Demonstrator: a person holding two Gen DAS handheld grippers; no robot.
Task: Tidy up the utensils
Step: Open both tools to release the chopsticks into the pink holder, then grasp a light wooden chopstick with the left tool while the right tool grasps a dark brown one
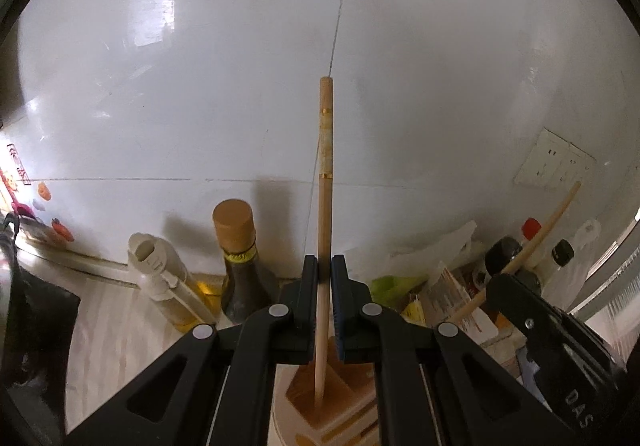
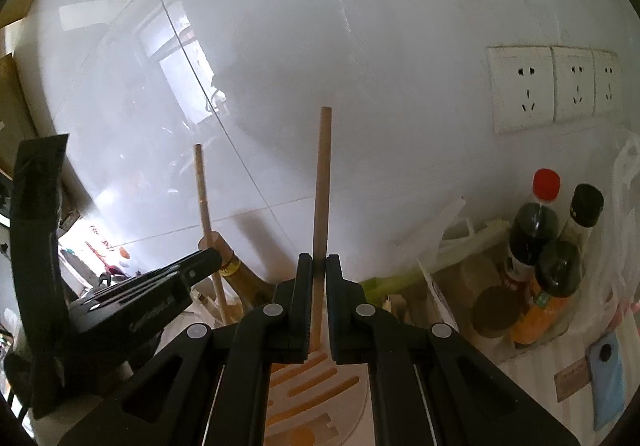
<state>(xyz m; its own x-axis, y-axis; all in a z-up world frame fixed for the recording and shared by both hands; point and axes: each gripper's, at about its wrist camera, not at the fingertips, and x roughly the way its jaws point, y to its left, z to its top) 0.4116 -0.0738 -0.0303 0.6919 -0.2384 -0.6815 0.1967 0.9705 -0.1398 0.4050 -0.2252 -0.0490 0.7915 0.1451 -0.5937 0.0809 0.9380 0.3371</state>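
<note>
Two tongs each clamped on one upright chopstick, left tongs (image 1: 324,278), right tongs (image 2: 319,278), slotted holder (image 2: 320,386) below

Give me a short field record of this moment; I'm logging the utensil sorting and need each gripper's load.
left gripper: shut on banded chopstick, upright
right gripper: shut on plain chopstick, upright
holder: slotted, below both grippers
banded chopstick tip: inside a holder slot
backdrop: white tiled wall, bottles on the counter
</note>
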